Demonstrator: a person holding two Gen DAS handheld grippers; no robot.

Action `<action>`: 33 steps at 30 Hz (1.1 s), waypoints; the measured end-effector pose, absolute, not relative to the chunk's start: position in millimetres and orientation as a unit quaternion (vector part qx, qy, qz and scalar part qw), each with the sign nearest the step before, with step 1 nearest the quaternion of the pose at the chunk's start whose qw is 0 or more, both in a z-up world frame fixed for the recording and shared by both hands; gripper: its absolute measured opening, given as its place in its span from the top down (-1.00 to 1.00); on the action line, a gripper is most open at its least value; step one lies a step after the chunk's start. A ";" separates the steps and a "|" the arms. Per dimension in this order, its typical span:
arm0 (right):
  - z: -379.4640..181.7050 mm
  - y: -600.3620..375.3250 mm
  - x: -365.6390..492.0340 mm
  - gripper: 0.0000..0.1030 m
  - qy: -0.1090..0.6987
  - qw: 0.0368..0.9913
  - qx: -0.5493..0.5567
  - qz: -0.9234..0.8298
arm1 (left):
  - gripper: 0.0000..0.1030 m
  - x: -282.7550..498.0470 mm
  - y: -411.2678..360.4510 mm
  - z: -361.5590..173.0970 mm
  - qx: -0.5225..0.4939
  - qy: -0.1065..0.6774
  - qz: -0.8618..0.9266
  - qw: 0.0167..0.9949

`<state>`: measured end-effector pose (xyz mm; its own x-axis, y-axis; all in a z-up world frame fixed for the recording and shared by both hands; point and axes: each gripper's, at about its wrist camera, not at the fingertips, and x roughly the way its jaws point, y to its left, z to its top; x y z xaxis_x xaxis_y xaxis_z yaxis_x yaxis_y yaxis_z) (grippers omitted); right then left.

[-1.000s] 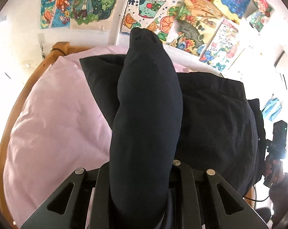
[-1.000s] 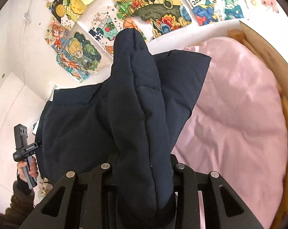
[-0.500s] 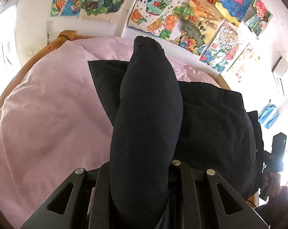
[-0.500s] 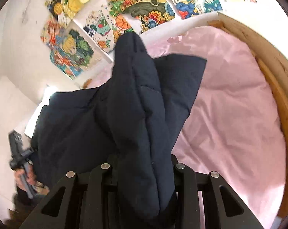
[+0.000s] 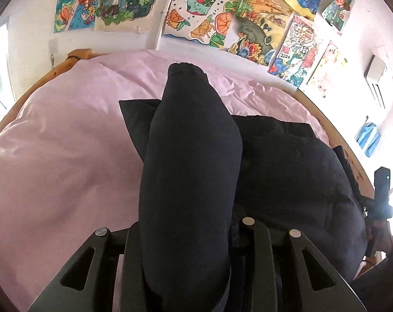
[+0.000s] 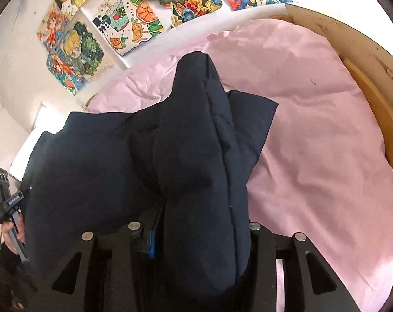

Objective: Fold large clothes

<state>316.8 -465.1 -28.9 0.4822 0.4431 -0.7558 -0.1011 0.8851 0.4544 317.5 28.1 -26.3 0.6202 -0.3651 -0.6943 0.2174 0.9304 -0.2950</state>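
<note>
Left wrist view. Pink bedsheet [image 5: 66,161] spread over a bed with a curved wooden frame [image 5: 40,80]; white wall behind, hung with coloured drawings [image 5: 201,13]. Dark padded jacket [image 5: 295,171]: body lying on the sheet at right, one thick fold running up between the fingers of the left gripper [image 5: 188,236]. Jaws have just been opening, with the fold between them; whether the pads press it cannot be told, as the cloth hides them. Right gripper [image 5: 381,195] at the far right edge, beside the jacket, its jaws out of sight.

Right wrist view. Same pink sheet, frame at right, drawings above. Jacket body lying to the left, a quilted fold standing between the fingers of the right gripper. Jaws have just been opening; a gap with a blue strip [image 6: 152,236] shows between the left finger and the cloth. Left gripper at the left edge, in a hand [image 6: 11,231].
</note>
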 end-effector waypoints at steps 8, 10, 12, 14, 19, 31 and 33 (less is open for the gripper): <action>-32.8 -465.7 314.2 0.01 0.481 0.845 0.179 0.151 | 0.17 316.6 37.6 -26.2 -0.121 0.419 -0.140 0.889; -30.7 -465.5 314.1 -0.08 0.482 0.846 0.176 0.145 | 0.00 318.6 39.7 -25.5 -0.132 0.435 -0.137 0.880; -28.1 -464.8 314.2 -0.20 0.484 0.847 0.171 0.138 | -0.08 319.0 46.3 -24.4 -0.161 0.446 -0.133 0.870; -25.6 -465.6 312.4 -0.35 0.485 0.850 0.164 0.128 | -0.15 318.0 52.7 -21.0 -0.185 0.450 -0.123 0.865; -10.7 -460.6 304.7 -0.84 0.474 0.862 0.143 0.106 | -0.44 306.8 63.3 -2.8 -0.196 0.442 -0.086 0.871; 27.1 -425.0 271.9 -1.00 0.405 0.906 0.077 0.097 | -0.74 241.3 22.3 27.1 -0.139 0.352 -0.035 0.925; 32.6 -419.5 263.5 -1.00 0.390 0.913 0.075 0.092 | -0.76 230.8 17.7 30.4 -0.140 0.327 -0.016 0.934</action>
